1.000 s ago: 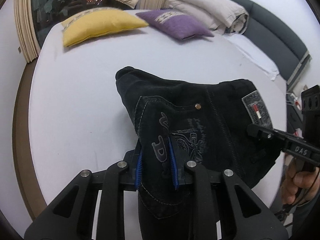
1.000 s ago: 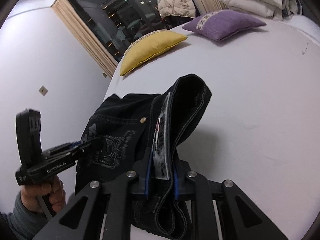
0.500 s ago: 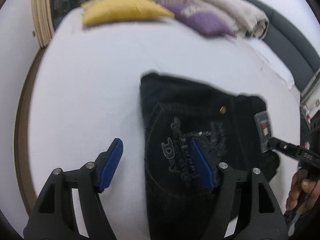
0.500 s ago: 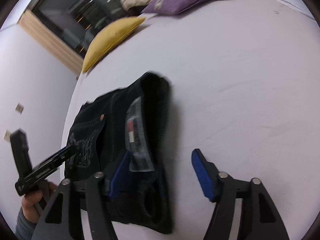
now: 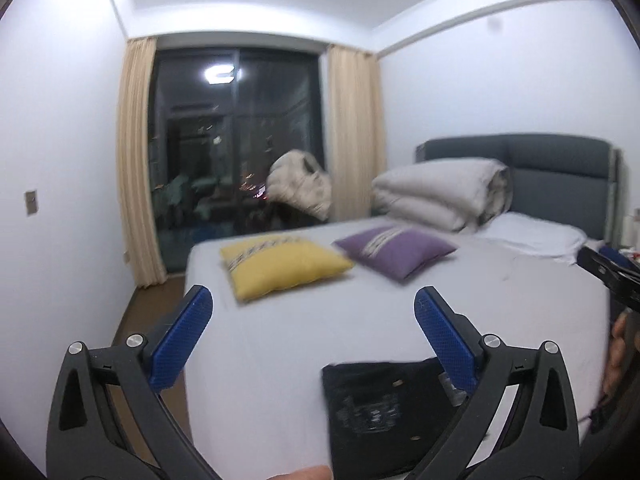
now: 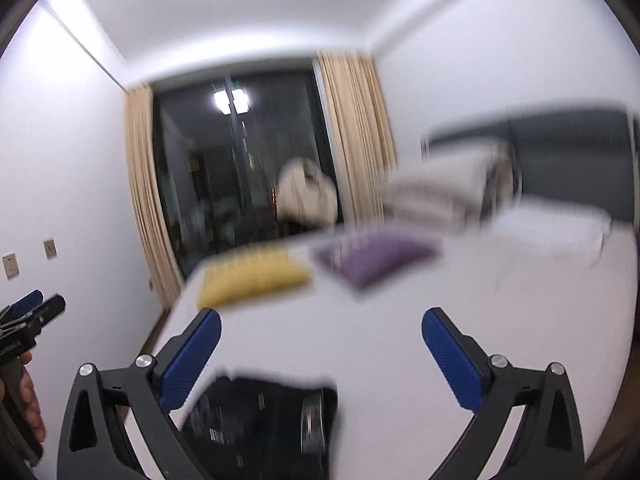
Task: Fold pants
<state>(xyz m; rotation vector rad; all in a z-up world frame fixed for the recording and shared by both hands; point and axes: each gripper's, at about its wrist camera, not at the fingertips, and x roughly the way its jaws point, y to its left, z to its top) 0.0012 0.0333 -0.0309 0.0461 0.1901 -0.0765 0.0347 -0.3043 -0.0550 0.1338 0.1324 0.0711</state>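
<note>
The black pants [image 5: 384, 408] lie folded in a flat bundle on the white bed [image 5: 304, 328], near its front edge. They also show, blurred, low in the right wrist view [image 6: 264, 424]. My left gripper [image 5: 316, 320] is open and empty, raised above and behind the pants. My right gripper [image 6: 320, 340] is open and empty, also raised clear of the pants. The right gripper's tip shows at the left wrist view's right edge [image 5: 608, 276]. The left gripper shows at the right wrist view's left edge [image 6: 28, 316].
A yellow pillow [image 5: 280, 266] and a purple pillow [image 5: 394, 246] lie mid-bed. A rolled grey duvet [image 5: 440, 194] and a white pillow [image 5: 532, 238] sit by the dark headboard [image 5: 560, 160]. A dark window [image 5: 236, 140] with beige curtains is behind.
Both grippers were shut on the pants a second ago. They opened, let the pants go on the bed, and have lifted up and back, now facing the room.
</note>
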